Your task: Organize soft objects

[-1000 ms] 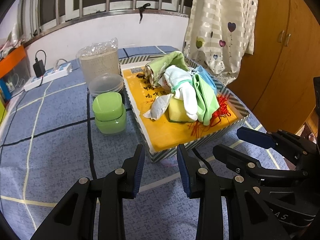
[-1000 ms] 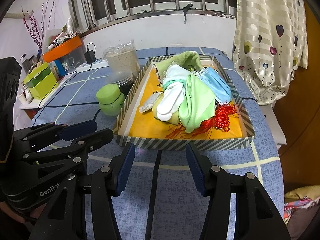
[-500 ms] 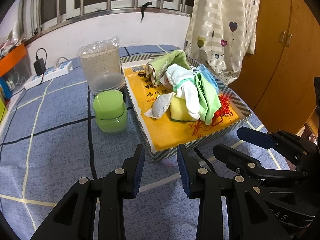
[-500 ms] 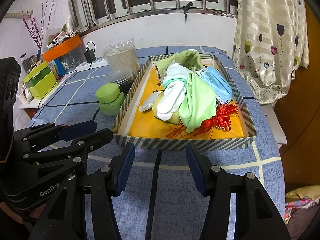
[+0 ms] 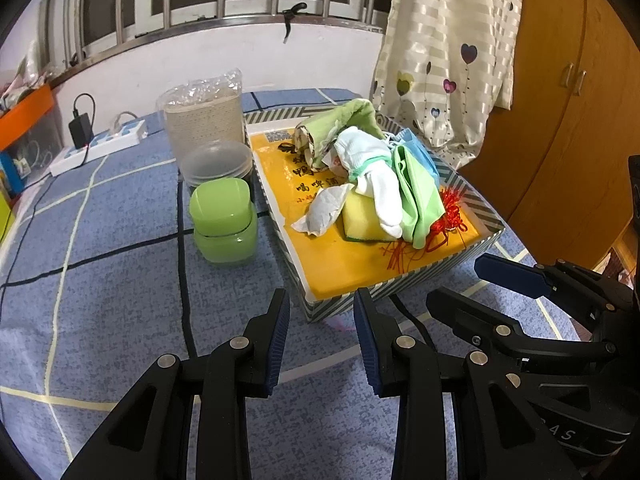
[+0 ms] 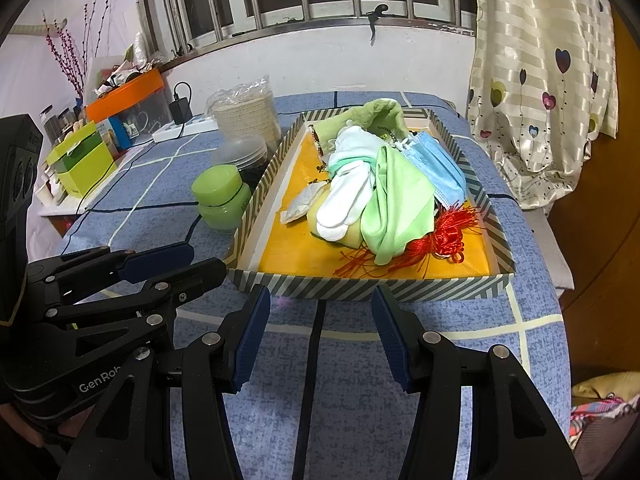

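Note:
A striped box (image 5: pixel 400 286) (image 6: pixel 360 286) with a yellow floor holds a heap of soft things: white socks (image 5: pixel 380 184) (image 6: pixel 344 200), a light green cloth (image 5: pixel 420 200) (image 6: pixel 392 208), a yellow sponge (image 5: pixel 360 220), a blue face mask (image 6: pixel 436 168), a red tassel knot (image 6: pixel 448 236) and a crumpled tissue (image 5: pixel 324 210). My left gripper (image 5: pixel 322 312) hovers open over the blue cloth just before the box's near corner, nothing between its fingers. My right gripper (image 6: pixel 320 312) stands open before the box's near wall, also with nothing in it.
A green lidded jar (image 5: pixel 224 220) (image 6: pixel 220 196), stacked clear lids (image 5: pixel 216 162) and a wrapped stack of cups (image 5: pixel 204 120) stand left of the box. A power strip (image 5: pixel 100 144) lies at the back left. A black cable (image 6: pixel 312 360) crosses the tablecloth. A curtain (image 6: pixel 540 80) hangs right.

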### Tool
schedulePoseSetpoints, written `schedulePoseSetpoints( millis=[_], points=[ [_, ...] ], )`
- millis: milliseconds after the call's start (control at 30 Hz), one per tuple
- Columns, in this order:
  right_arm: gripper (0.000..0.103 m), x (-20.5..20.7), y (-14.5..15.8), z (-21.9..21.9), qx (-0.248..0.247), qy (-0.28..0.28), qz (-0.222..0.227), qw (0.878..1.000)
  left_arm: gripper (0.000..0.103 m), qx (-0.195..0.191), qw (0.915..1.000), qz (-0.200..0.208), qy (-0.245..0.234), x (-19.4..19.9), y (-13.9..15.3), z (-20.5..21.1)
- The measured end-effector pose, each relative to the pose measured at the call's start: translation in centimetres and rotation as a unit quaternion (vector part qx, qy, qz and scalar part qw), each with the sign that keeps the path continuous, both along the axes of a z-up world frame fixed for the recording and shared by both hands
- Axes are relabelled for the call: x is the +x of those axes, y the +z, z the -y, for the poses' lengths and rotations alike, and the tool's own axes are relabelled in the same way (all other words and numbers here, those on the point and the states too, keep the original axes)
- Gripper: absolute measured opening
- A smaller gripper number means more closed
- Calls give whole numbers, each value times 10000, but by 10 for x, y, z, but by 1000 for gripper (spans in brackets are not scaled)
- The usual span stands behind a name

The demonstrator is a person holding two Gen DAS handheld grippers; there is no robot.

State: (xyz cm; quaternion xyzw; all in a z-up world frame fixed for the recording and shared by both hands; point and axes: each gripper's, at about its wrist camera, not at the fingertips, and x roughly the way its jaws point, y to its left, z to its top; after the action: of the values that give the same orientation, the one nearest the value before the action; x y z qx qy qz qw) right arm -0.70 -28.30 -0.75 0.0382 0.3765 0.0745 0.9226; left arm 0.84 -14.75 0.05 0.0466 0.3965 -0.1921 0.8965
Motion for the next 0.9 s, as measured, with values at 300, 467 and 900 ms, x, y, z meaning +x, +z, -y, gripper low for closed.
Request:
schedulePoseSetpoints(
  millis=[300, 467, 900],
  points=[
    [54, 0, -1, 0, -3, 6, 3, 10000, 32, 19, 10000, 32, 8, -1, 1, 0],
    [54, 0, -1, 0, 0, 8, 0, 10000, 32, 13, 10000, 20, 14, -1, 0, 1],
    [54, 0, -3, -2, -11, 14, 3, 10000, 32, 43, 10000, 58, 54, -1, 2, -1]
  ],
)
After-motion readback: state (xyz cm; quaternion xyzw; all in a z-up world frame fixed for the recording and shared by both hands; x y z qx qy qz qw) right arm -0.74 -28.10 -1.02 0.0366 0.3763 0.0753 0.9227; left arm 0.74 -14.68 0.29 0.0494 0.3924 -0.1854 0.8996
